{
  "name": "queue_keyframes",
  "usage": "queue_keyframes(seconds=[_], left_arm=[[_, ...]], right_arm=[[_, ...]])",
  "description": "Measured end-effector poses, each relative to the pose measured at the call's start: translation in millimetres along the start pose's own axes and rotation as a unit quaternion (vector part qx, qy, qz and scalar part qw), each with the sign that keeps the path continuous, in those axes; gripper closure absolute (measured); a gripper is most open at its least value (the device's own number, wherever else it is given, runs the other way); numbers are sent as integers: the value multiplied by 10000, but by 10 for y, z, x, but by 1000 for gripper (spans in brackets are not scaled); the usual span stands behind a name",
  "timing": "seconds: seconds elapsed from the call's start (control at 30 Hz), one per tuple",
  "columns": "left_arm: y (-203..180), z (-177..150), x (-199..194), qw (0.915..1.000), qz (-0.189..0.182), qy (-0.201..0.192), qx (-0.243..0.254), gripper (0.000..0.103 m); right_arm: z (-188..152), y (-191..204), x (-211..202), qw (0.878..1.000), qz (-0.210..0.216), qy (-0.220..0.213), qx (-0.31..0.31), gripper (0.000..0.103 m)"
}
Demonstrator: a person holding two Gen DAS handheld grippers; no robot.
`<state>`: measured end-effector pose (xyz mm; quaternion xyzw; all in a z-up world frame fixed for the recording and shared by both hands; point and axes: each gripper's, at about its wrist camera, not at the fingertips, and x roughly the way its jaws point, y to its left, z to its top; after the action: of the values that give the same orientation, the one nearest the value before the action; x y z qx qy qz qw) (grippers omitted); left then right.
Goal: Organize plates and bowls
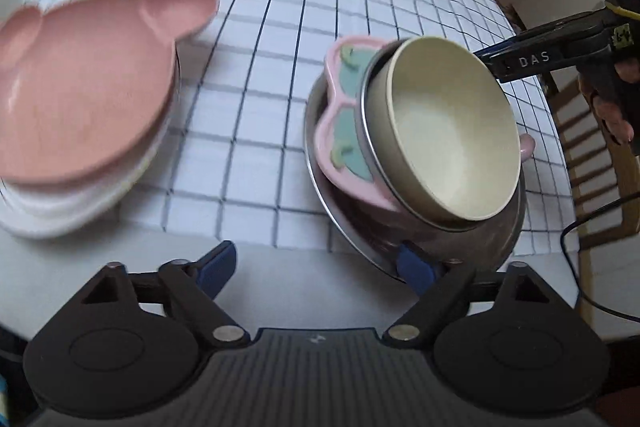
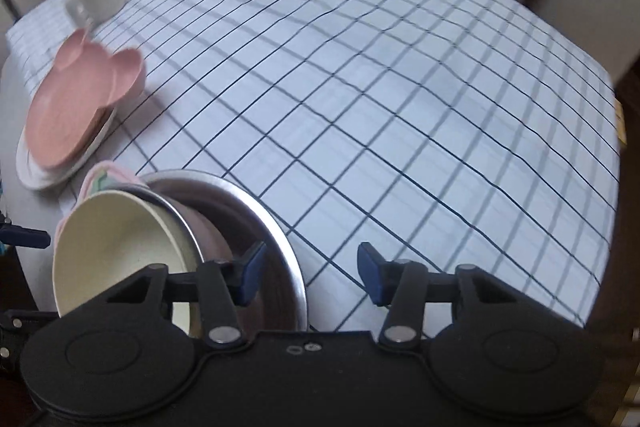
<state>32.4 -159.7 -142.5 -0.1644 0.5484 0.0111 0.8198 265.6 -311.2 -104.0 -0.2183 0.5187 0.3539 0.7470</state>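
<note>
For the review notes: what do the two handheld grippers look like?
Both are black, with two round discs, silver pivot pins and blue-tipped fingers. The left gripper has a ribbed centre plate. The right gripper is lettered "DAS", with yellow tape, a green light and a black cable.

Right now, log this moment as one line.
left gripper: open by steel bowl | right gripper: open, empty | cream bowl: tilted in stack

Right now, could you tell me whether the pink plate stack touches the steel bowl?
Apart: the left wrist view shows checked cloth between the pink plate stack and steel bowl.
</note>
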Motion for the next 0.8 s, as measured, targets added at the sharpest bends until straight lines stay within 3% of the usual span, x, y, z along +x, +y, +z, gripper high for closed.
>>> queue_keyframes(seconds=[0.07, 0.13, 0.4, 0.53, 0.8], left_arm=[[-18, -28, 42, 9996, -80, 51, -261, 20], [-30, -53, 96, 9984, -113, 110, -535, 22], [-80, -158, 251, 9882, -623, 223, -1384, 49], [-106, -188, 285, 9838, -739, 178, -1623, 59], [-123, -185, 350, 9755, -864, 264, -2007, 75]], right_arm=[[50, 9, 71, 9995, 211, 82, -199, 66], [108, 10, 120, 9985, 432, 129, -311, 67], [328, 8, 235, 9882, 1177, 503, -841, 78], [411, 0, 287, 9792, 1371, 809, -1257, 85], [386, -22, 398, 9745, 1537, 968, -1321, 86]])
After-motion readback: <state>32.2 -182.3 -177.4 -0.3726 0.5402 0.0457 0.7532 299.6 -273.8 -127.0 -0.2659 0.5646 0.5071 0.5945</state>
